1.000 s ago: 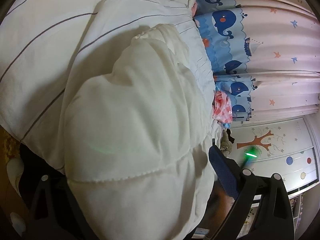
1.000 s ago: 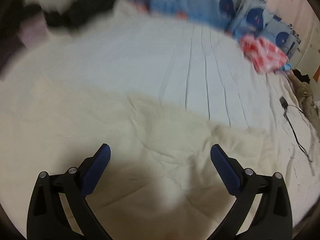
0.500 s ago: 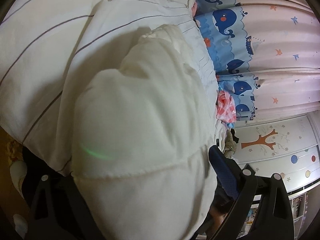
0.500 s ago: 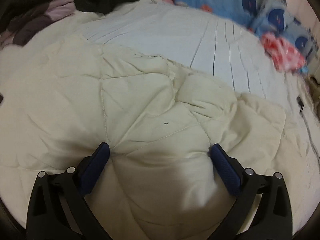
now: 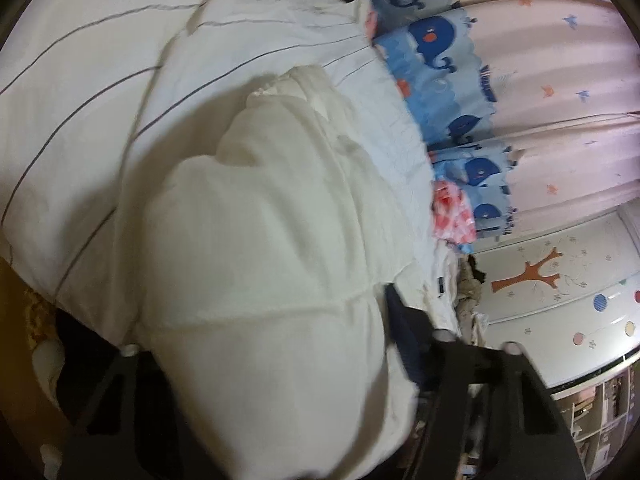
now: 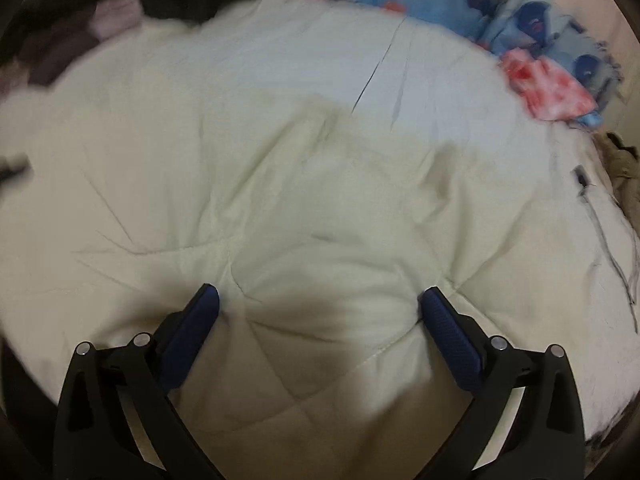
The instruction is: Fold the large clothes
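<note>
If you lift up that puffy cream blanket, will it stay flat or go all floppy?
Probably floppy: the cream quilt already bulges and sags between the closing left gripper. It looks puffy, so likely light for its size.

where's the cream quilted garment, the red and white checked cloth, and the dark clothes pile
cream quilted padded garment point(image 6: 320, 208), right wrist view, on its stitched middle panel
red and white checked cloth point(image 6: 548, 84), right wrist view, on its crumpled centre
dark clothes pile point(image 6: 80, 12), right wrist view, on the black fabric at top left
</note>
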A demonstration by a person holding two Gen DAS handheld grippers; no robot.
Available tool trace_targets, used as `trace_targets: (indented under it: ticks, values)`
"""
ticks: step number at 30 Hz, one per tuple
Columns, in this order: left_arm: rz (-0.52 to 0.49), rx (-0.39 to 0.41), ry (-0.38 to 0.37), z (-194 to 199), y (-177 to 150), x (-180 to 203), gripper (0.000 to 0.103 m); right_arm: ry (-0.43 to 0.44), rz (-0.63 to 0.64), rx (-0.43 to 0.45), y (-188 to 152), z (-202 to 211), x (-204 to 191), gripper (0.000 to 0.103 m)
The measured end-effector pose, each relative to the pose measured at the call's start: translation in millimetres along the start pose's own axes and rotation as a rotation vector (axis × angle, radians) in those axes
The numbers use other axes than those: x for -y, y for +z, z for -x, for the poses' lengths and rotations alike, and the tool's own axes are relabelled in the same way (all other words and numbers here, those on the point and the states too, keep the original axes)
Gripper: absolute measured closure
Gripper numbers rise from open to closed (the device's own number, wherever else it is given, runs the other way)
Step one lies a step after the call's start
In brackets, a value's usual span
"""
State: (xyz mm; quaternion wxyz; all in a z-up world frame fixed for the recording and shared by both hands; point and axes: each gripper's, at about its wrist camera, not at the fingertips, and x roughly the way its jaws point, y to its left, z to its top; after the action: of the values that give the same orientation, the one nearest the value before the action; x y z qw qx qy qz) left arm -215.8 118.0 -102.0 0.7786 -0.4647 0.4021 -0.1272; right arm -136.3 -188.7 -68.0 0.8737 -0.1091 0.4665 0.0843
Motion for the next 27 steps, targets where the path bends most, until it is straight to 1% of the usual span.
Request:
trace_targets:
  ticks: [1,3,6,7,9,10,12,13,14,15,16,18,19,20,21,22,23,24,25,26,27]
  values:
    - [-0.027,0.023,-0.007,4,-2,11,0.055,-0.013,0.008,0.011,-3,-3,-4,0.006]
    - [-0.094,0.052,-0.026,12,-4,35,0.062,-0.041,0.013,-0.001,-5,-2,-10,0.006]
    - [-0.157,0.058,-0.068,15,-5,66,0.064,-0.038,0.002,0.016,-12,1,-11,0.006]
    - [-0.202,0.057,-0.088,14,-8,86,0.064,-0.033,-0.001,0.016,-13,1,-9,0.006]
    - [-0.251,0.048,-0.115,9,-12,113,0.064,-0.010,-0.018,0.007,-14,2,-7,0.006]
    - [-0.303,0.040,-0.130,4,-18,135,0.064,0.006,-0.024,0.002,3,-2,-5,0.006]
    - [-0.395,0.032,-0.141,-5,-30,169,0.064,0.082,-0.047,-0.013,11,1,12,0.006]
    - [-0.450,0.023,-0.149,-12,-39,189,0.064,0.165,-0.078,-0.012,9,10,26,0.006]
    - [-0.494,0.013,-0.158,-20,-48,205,0.064,0.214,-0.116,0.001,5,18,37,0.006]
    - [-0.533,0.003,-0.166,-27,-57,219,0.064,0.274,-0.180,0.028,-2,29,57,0.007]
    - [-0.581,-0.016,-0.175,-39,-69,235,0.064,0.354,-0.254,0.062,-12,42,81,0.007]
    - [-0.653,-0.063,-0.189,-68,-95,258,0.064,0.476,-0.397,0.111,-31,58,128,0.007]
    - [-0.671,-0.089,-0.197,-82,-105,264,0.064,0.526,-0.477,0.137,-44,66,153,0.007]
    - [-0.687,-0.124,-0.208,-101,-119,270,0.064,0.582,-0.582,0.173,-61,76,188,0.007]
    - [-0.695,-0.157,-0.217,-118,-132,273,0.064,0.607,-0.649,0.200,-73,83,211,0.007]
    - [-0.703,-0.185,-0.219,-134,-143,277,0.064,0.613,-0.727,0.237,-88,95,244,0.007]
    - [-0.718,-0.213,-0.216,-152,-155,280,0.064,0.597,-0.757,0.250,-95,102,260,0.007]
    - [-0.749,-0.248,-0.204,-173,-173,282,0.064,0.570,-0.777,0.260,-100,112,275,0.007]
    - [-0.782,-0.265,-0.192,-185,-187,283,0.064,0.557,-0.781,0.271,-102,121,285,0.007]
    - [-0.822,-0.275,-0.177,-195,-201,283,0.064,0.559,-0.762,0.282,-99,131,291,0.007]
    - [-0.865,-0.277,-0.157,-203,-214,284,0.064,0.554,-0.734,0.280,-95,140,290,0.007]
